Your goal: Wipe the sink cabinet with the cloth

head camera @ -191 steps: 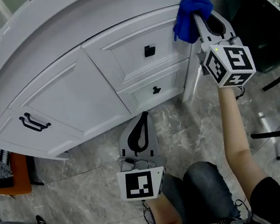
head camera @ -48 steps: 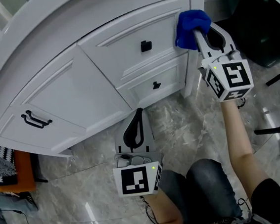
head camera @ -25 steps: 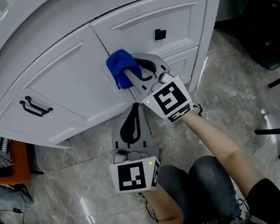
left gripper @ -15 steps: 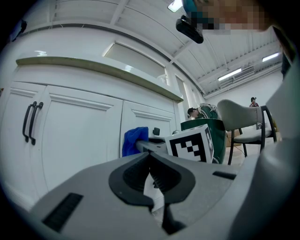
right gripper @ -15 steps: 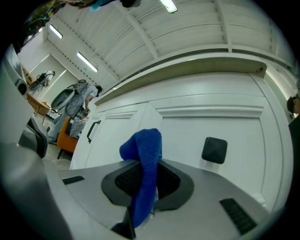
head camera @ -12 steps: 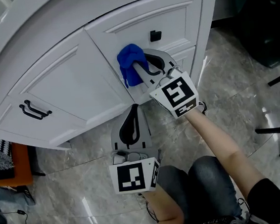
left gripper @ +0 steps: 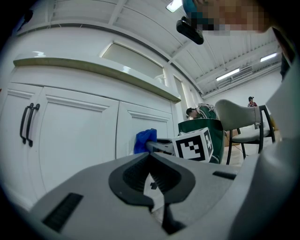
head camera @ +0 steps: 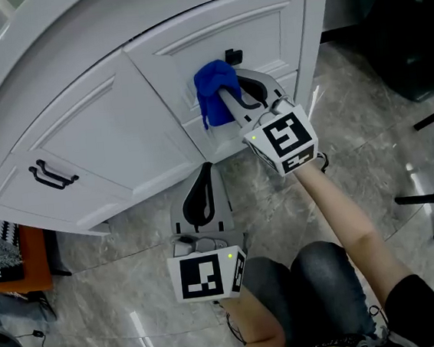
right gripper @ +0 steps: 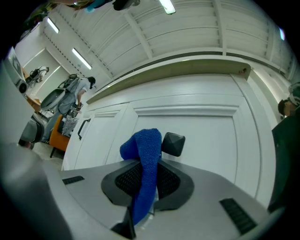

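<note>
Now, right gripper (head camera: 222,93) clamped on the blue cloth (head camera: 210,85), cloth against a drawer front of the white sink cabinet (head camera: 105,134), just beside a black knob (head camera: 232,55), left gripper (head camera: 206,170) held lower over the marble floor (head camera: 137,293), jaws together with nothing between

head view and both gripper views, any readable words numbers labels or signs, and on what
No text can be read in any view.
Left marker cube, on the left hand-held gripper: black-and-white squares only, no letters.
Right marker cube, on the right hand-held gripper: the same.
Blue cloth it grips: no tag.
</note>
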Available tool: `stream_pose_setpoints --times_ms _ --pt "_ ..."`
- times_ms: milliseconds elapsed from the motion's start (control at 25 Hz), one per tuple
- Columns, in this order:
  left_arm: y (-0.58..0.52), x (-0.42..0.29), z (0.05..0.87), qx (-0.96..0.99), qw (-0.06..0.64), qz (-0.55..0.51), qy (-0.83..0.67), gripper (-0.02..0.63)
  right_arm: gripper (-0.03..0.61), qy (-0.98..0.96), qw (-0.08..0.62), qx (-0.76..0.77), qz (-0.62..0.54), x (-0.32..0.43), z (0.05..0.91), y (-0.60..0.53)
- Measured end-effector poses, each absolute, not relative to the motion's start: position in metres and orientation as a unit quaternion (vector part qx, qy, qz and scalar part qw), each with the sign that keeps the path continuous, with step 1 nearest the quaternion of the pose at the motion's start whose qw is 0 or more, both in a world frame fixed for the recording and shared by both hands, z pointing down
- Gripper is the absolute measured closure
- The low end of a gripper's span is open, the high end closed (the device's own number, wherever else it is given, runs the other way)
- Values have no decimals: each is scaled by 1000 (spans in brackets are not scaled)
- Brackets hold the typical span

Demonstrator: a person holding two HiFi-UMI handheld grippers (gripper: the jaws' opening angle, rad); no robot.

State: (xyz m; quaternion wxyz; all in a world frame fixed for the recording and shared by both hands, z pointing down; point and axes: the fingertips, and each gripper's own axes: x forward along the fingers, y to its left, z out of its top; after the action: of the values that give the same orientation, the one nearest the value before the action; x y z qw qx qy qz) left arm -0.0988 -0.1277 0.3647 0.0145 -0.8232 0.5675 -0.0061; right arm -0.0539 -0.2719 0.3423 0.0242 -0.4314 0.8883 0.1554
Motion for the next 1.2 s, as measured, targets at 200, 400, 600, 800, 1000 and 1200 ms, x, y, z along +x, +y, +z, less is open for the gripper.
stream_pose_setpoints --times_ms 200,400,600,800,1000,1200 --pt "-126 -97 363 -824 15 -4 566 609 520 885 22 -438 158 -37 343 -276" --pt "-123 -98 361 -825 15 -1 564 609 520 880 4 -436 187 -28 343 -278" --pt "-121 -99 359 -825 16 2 565 609 520 875 -1 -441 199 -21 346 -279" --pt "-119 -99 358 -824 18 3 566 609 520 872 14 -453 186 -7 352 -283" --pt "-118 -97 355 -827 19 5 562 609 520 863 19 -476 170 23 350 -291" --pt "-118 -90 355 -831 20 2 556 609 520 852 15 -497 167 54 350 -298"
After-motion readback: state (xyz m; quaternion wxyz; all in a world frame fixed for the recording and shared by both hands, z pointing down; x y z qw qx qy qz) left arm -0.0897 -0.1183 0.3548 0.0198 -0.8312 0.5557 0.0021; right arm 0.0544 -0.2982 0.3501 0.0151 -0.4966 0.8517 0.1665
